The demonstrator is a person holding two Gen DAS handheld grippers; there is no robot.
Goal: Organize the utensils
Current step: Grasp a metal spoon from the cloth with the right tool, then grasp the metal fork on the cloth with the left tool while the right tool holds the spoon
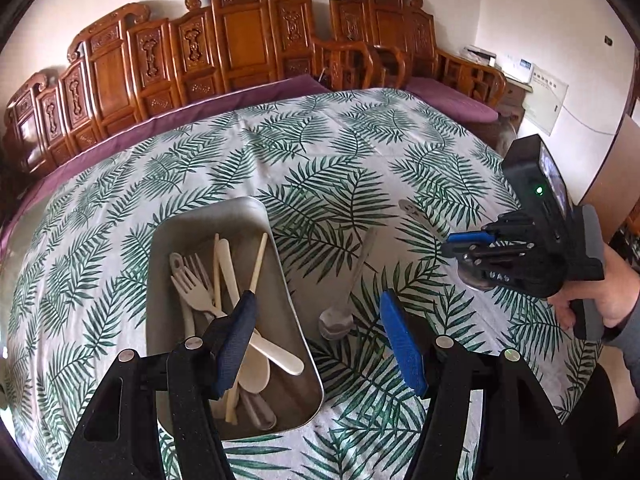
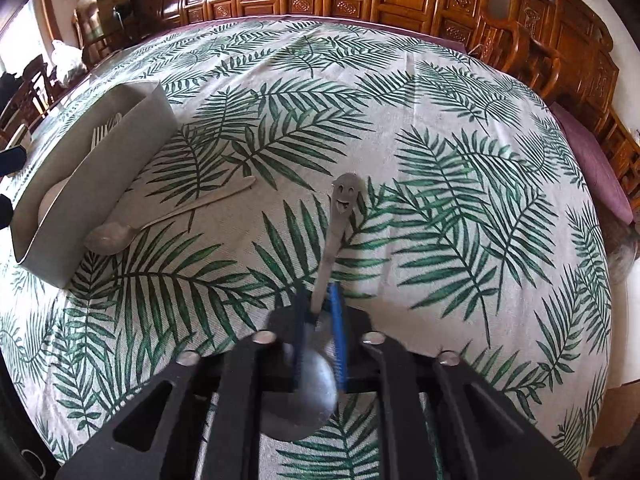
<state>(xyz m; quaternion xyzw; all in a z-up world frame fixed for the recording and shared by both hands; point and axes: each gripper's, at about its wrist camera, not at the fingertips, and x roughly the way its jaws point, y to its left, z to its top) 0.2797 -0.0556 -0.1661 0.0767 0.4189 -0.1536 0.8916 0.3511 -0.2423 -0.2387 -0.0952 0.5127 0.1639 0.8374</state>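
A metal tray (image 1: 280, 360) holds several pale forks, knives, spoons and chopsticks. My left gripper (image 1: 318, 300) hangs open over the tray's right wall, with nothing between its fingers. Just beyond its fingertips a plain metal spoon (image 1: 340, 316) lies on the cloth beside the tray. My right gripper (image 2: 320, 292) is shut on the neck of a metal spoon with a smiley-face handle (image 2: 345, 196), which rests on the cloth. In the left wrist view that right gripper (image 1: 460, 248) stands at the right over the smiley spoon (image 1: 414, 211). The tray (image 2: 120, 140) and the plain spoon (image 2: 110, 236) lie to its left.
A leaf-print cloth (image 1: 320, 152) covers the round table. A carved wooden bench (image 1: 240, 40) with purple cushions runs behind it. A person's hand (image 1: 608, 300) holds the right gripper at the table's right edge.
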